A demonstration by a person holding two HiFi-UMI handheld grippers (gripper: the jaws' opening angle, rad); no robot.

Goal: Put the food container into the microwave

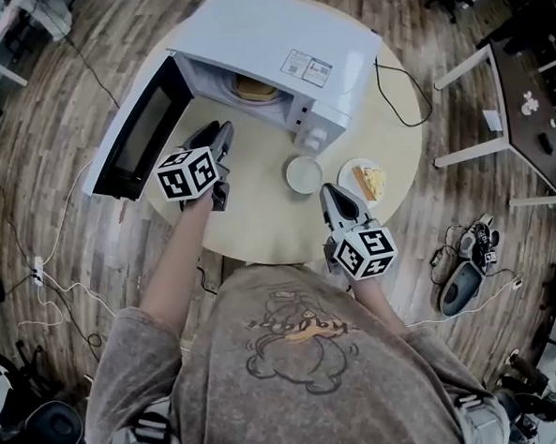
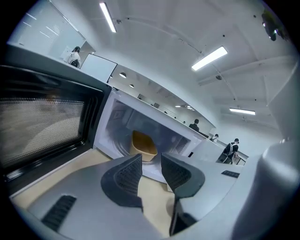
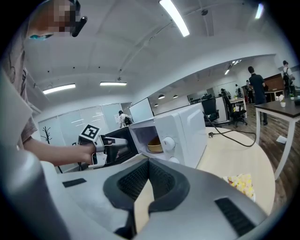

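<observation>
Plainly two grippers, both empty. Left gripper: jaws narrowly apart, nothing between, pointed into open microwave. Right gripper: jaw tips closed together, gripping nothing, above round table. One tan food container sits inside microwave cavity. One door swung wide to left. On table: one round white dish, one plate with yellow food.

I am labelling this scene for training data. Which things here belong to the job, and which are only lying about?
Job:
- microwave, door open
- container, already inside
- left gripper, fingers apart, empty, in front of the opening

Lying about:
- round white dish
- plate with food
- cable
</observation>
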